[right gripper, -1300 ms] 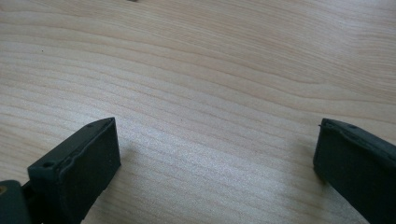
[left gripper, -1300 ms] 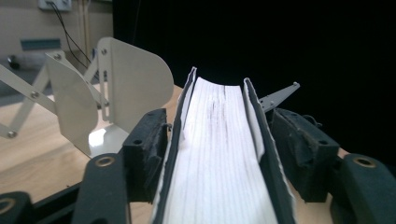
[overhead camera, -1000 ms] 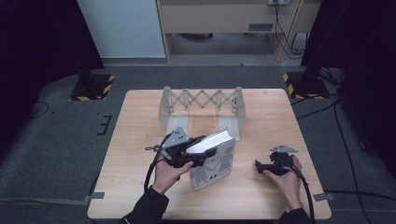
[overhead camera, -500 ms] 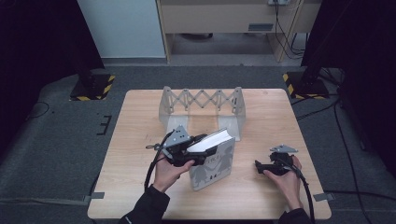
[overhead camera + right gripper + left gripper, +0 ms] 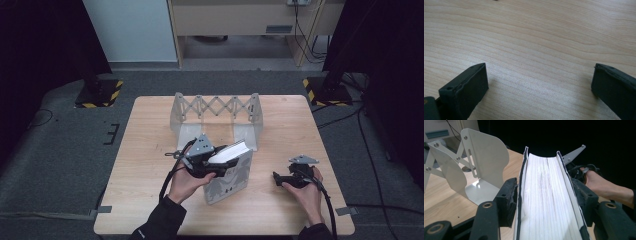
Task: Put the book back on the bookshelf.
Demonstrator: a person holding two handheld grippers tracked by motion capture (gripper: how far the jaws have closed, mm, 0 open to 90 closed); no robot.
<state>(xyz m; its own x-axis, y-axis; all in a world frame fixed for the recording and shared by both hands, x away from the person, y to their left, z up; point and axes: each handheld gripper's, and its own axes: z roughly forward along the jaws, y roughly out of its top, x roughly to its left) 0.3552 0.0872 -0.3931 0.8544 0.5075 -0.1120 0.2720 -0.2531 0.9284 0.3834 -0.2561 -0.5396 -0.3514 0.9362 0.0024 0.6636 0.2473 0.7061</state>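
Note:
A thick book [image 5: 231, 175] with a grey patterned cover stands tilted on its lower edge near the table's front middle, white page edge up. My left gripper [image 5: 220, 162] grips its top. In the left gripper view the pads [image 5: 509, 195] press on both covers of the book [image 5: 546, 205]; the jaws have just been closing on it. At the front right, my right gripper [image 5: 278, 178] rests low over the bare wood, pointing left. Its jaws stand wide apart in the right gripper view [image 5: 540, 67] with nothing between them.
A white metal expanding book rack [image 5: 215, 112] stands behind the book at mid-table, its near end plate [image 5: 484, 160] just left of the book. The wooden table [image 5: 150, 150] has bare room left and right. Dark floor and stands surround it.

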